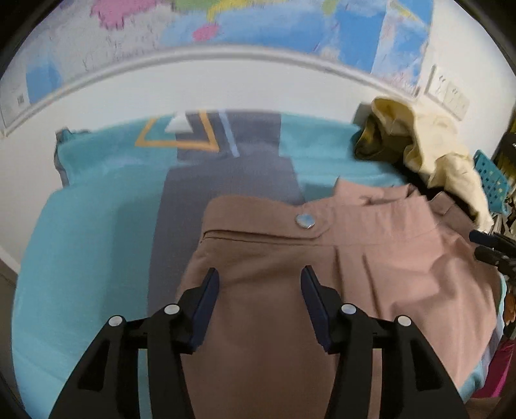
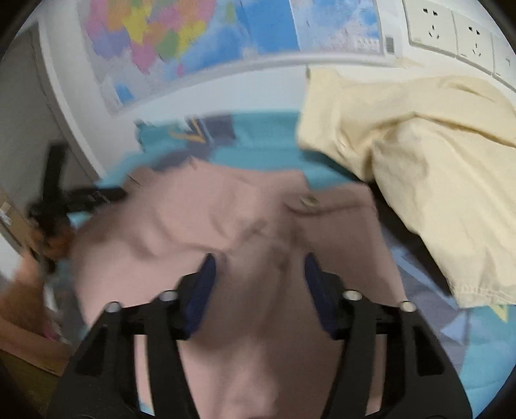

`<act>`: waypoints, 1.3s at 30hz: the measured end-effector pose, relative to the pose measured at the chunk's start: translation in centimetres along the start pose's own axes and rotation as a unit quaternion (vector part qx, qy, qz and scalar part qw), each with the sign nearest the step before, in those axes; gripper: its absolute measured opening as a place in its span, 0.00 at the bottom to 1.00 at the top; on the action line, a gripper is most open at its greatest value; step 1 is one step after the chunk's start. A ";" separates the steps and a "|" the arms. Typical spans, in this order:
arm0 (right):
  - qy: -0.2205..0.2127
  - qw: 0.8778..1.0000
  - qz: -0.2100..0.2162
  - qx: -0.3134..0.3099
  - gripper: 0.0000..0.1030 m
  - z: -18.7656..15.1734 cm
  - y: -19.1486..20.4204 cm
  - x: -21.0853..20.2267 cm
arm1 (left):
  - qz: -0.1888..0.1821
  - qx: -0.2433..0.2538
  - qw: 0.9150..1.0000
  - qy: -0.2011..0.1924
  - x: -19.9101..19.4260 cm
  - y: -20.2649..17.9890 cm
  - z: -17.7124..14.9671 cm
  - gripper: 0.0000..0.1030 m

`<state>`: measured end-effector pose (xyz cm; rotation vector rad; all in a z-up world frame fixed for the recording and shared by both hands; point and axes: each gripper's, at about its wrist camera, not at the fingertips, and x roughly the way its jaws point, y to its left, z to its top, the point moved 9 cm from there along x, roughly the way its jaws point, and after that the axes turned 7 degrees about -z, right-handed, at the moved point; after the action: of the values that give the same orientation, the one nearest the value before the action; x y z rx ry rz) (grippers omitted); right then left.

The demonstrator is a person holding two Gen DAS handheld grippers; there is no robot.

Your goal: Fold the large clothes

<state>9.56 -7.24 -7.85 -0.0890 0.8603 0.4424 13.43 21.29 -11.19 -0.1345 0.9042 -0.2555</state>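
Trousers (image 1: pixel 277 290), pinkish-brown, lie on my teal bed (image 1: pixel 80 241). L gripper (image 1: pixel 259 277) & R gripper (image 2: pixel 258 264) gape over them, gripping nothing.

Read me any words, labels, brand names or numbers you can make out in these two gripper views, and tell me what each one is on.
None can be read.
Wall map: printed place names, too blurred and small to read.
Map's lower margin: a line of fine print beside a barcode-like mark, unreadable.
Button on the brown garment: no lettering visible.
Wall sockets: no markings legible.
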 end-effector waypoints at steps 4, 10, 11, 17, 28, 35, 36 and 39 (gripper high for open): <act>0.026 0.999 -0.004 0.035 0.22 -1.2 -2.3 2.9 | 0.026 -0.016 0.999 0.017 2.0 1.7 -0.1 0.58; 0.000 0.999 0.002 0.052 0.38 -0.9 -2.2 0.7 | 0.024 -0.025 0.999 -0.020 -0.7 1.8 -0.2 0.58; -0.006 0.999 0.001 0.049 0.43 -1.0 -2.2 0.0 | 0.020 -0.022 0.999 -0.029 -1.6 1.6 -0.3 0.58; -0.041 0.998 0.015 0.037 0.48 -2.6 -2.4 -4.9 | -0.021 0.021 0.997 -0.067 -6.5 -1.2 -3.3 0.67; -0.017 0.993 -0.032 0.109 0.44 -5.8 -7.6 -3.0 | -0.003 -0.007 1.000 -0.009 -2.6 0.4 -6.2 0.69; -0.045 0.992 0.003 0.117 0.61 -8.0 -7.1 -9.0 | -0.012 -0.015 0.999 -0.027 -4.1 0.6 -6.9 0.68; -0.038 0.992 0.002 0.120 0.63 -8.7 -7.2 -9.0 | -0.010 -0.016 1.000 -0.025 -3.9 0.7 -7.0 0.68; -0.007 0.990 -0.003 0.142 0.51 -11.2 -7.6 -7.4 | -0.005 -0.019 1.000 -0.016 -3.0 0.9 -7.0 0.69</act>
<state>0.47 -19.49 -10.36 0.1732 0.9011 0.3099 6.25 22.91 -13.44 -0.1777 0.8769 -0.2457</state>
